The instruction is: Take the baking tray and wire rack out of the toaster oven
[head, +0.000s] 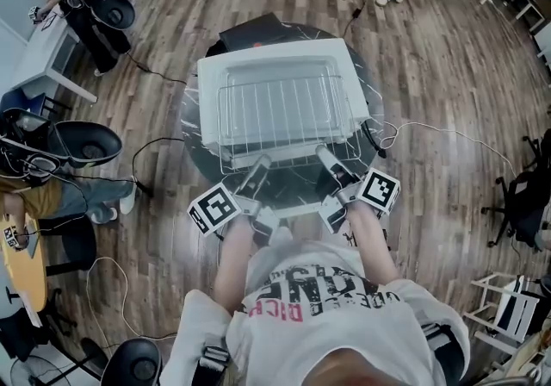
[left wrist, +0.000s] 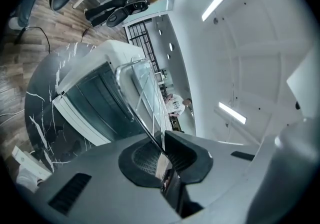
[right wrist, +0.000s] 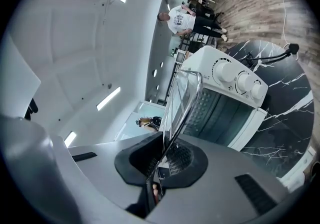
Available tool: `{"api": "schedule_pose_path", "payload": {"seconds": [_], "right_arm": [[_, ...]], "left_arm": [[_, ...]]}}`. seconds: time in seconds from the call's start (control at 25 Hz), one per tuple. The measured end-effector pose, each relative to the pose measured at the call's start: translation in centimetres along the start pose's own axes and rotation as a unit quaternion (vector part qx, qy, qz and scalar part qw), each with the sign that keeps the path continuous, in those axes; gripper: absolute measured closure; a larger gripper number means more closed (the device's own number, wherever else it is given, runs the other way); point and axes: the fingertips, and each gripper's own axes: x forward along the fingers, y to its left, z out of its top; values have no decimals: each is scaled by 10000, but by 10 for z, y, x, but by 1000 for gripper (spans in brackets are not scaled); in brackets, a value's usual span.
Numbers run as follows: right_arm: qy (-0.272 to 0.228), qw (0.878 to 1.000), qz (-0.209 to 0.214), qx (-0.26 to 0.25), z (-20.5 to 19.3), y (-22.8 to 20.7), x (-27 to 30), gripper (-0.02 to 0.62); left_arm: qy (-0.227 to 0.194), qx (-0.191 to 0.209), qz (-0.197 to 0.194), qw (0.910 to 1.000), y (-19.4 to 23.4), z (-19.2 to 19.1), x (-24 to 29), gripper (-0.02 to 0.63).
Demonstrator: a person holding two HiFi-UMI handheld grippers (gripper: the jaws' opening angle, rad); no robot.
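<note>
Wire rack [head: 284, 113] [left wrist: 142, 98] [right wrist: 182, 103]: thin, shiny metal bars that make a flat rectangle with round corners. It is out of the oven and lies over the oven's flat top. Its near edge sticks out toward the person.
Baking tray: I cannot tell it apart from the rack and the oven top.
Left gripper [head: 256, 167] [left wrist: 162, 153]: its 2 dark, ribbed pads are squeezed together on the near wire of the rack, on the left side.
Right gripper [head: 327, 156] [right wrist: 162, 160]: its 2 pads are pinched on the same near wire, on the right side.
Marker cubes [head: 213, 208] [head: 379, 189]: 1 on each gripper, white with black square patterns.
Toaster oven [head: 211, 91] [left wrist: 90, 98] [right wrist: 225, 103]: a smooth white box with a dark glass front. Round white knobs [right wrist: 235, 79] sit in a row beside the glass.
Table [head: 194, 143] [left wrist: 45, 113] [right wrist: 280, 118]: round and black, like shiny stone with thin white lines. The oven stands in its middle.
Floor [head: 430, 74]: brown wood planks all around the table.
Cable [head: 413, 127]: a thin pale cord that runs from the table's right side across the floor.
</note>
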Motion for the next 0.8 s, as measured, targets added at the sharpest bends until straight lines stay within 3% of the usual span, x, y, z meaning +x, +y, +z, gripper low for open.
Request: {"api": "schedule_pose_path", "payload": {"seconds": [0.8], "right_arm": [[-268, 9992, -57, 297, 25, -8, 49, 591]], "left_arm": [[465, -123, -163, 9987, 14, 41, 44, 591]]}}
